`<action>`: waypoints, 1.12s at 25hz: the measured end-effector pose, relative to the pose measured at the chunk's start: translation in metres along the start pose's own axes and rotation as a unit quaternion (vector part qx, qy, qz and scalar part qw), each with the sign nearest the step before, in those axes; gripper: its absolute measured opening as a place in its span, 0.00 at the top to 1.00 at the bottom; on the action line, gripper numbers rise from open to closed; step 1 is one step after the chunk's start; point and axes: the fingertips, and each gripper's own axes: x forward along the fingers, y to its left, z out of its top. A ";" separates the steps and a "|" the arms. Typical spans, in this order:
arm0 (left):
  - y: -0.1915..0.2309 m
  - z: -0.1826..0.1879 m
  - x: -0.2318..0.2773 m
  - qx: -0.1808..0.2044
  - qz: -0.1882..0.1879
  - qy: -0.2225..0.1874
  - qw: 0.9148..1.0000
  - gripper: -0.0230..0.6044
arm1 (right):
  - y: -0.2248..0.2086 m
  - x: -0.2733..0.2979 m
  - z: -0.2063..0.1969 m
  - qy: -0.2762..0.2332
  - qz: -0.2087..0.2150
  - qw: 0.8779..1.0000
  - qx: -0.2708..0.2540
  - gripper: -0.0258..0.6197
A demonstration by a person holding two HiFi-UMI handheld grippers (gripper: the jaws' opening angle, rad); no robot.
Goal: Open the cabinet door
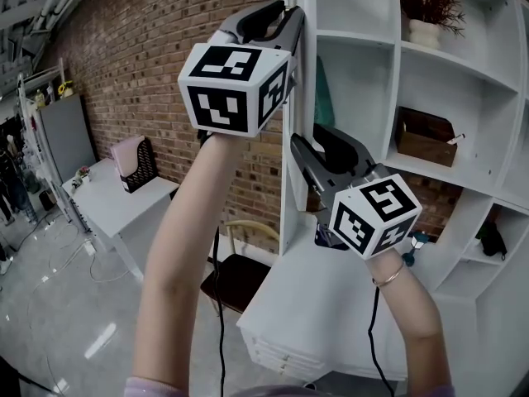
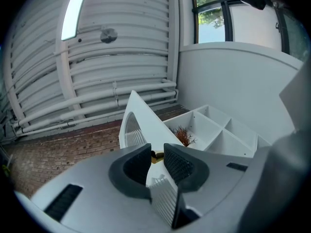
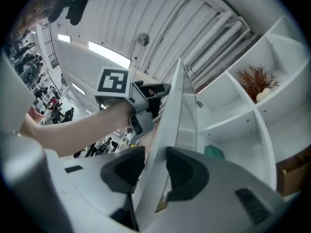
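The white cabinet door (image 1: 290,209) stands swung out, edge-on to me, beside the open shelves (image 1: 463,64). My left gripper (image 1: 291,15) is high on the door's edge. In the left gripper view the ribbed door panel (image 2: 141,123) runs in between its pads, and the left gripper (image 2: 156,160) is closed on it. My right gripper (image 1: 307,151) sits lower on the same edge. Its jaws straddle the door (image 3: 177,113): the right gripper (image 3: 155,166) has one pad against the panel and a gap at the other pad.
The shelves hold a potted dry plant (image 1: 427,11), a wooden box (image 1: 425,137) and a teal object (image 1: 324,98). A white countertop (image 1: 314,313) lies below my arms, and a chair (image 1: 235,275) stands to its left. A white table with a black basket (image 1: 140,165) stands by the brick wall (image 1: 165,64).
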 end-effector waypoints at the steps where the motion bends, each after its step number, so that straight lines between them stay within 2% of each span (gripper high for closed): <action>1: 0.003 0.000 -0.002 0.001 0.002 0.001 1.000 0.84 | 0.003 0.002 0.000 -0.001 0.003 1.000 -0.001 0.74; 14: 0.037 -0.001 -0.025 0.015 0.028 0.017 0.999 0.88 | 0.035 0.027 -0.001 -0.022 0.018 0.999 -0.015 0.72; 23: 0.066 -0.007 -0.039 0.014 0.048 0.026 0.998 0.92 | 0.055 0.050 -0.005 -0.031 0.038 0.999 -0.016 0.72; 28: 0.087 -0.013 -0.048 -0.001 0.063 0.032 0.998 0.93 | 0.067 0.066 -0.009 -0.030 0.050 0.998 -0.022 0.72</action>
